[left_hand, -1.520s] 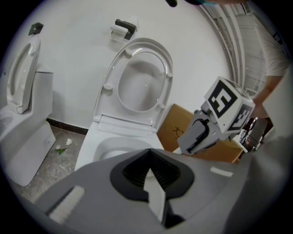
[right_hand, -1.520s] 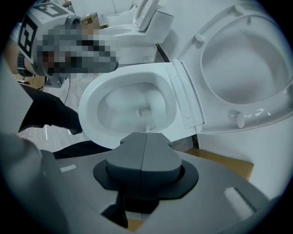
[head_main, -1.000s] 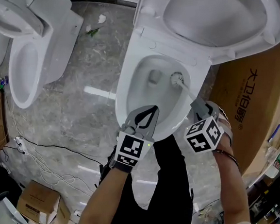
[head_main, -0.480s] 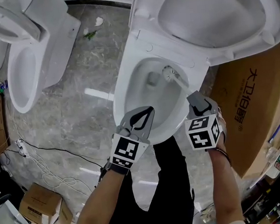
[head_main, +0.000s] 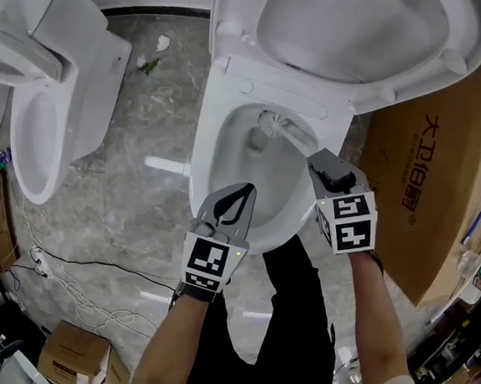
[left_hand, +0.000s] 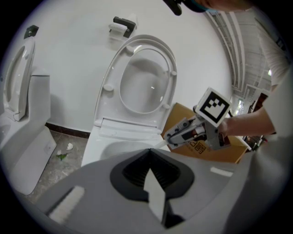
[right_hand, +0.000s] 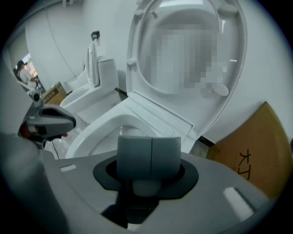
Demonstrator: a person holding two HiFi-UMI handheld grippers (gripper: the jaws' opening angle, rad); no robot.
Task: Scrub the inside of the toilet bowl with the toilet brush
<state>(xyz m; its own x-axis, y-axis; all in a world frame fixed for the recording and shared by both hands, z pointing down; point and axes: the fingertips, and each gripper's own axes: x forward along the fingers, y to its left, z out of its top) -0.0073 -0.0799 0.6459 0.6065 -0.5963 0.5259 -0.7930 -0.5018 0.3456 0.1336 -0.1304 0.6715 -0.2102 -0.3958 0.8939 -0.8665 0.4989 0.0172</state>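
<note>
Two toilets: a side toilet (head_main: 80,84) fills the upper left of the head view, its seat raised; the toilet bowl (head_main: 205,165) sits at centre top, well apart from it.
Floor: a grey veined stone floor (head_main: 140,196) runs between the two, with a white scrap (head_main: 162,42) and a green scrap (head_main: 147,65) near the top edge.
Cable: a thin dark cable (head_main: 105,268) crosses the floor at lower left, near a small carton (head_main: 71,361).
Left tongs: the left tongs (head_main: 243,197) lie over the bowl's front rim at centre frame, the jaws pressed together to a point with nothing between them. Whether they touch the rim cannot be told.
Toilet brush: the toilet brush (head_main: 273,125) has its bristle head inside the bowl, at the rear of the basin just beside the outlet. Its white handle slants down and right to the right tongs.
Right tongs: the right tongs (head_main: 324,167) stand right of centre over the bowl's right rim, jaws closed tight on the brush handle, with the pads meeting above it in the right gripper view.
Lid: the lid (head_main: 360,26) stands raised at upper right.
Cardboard box: a brown cardboard box (head_main: 428,187) with printed characters lies at the right edge, just beside the toilet.
</note>
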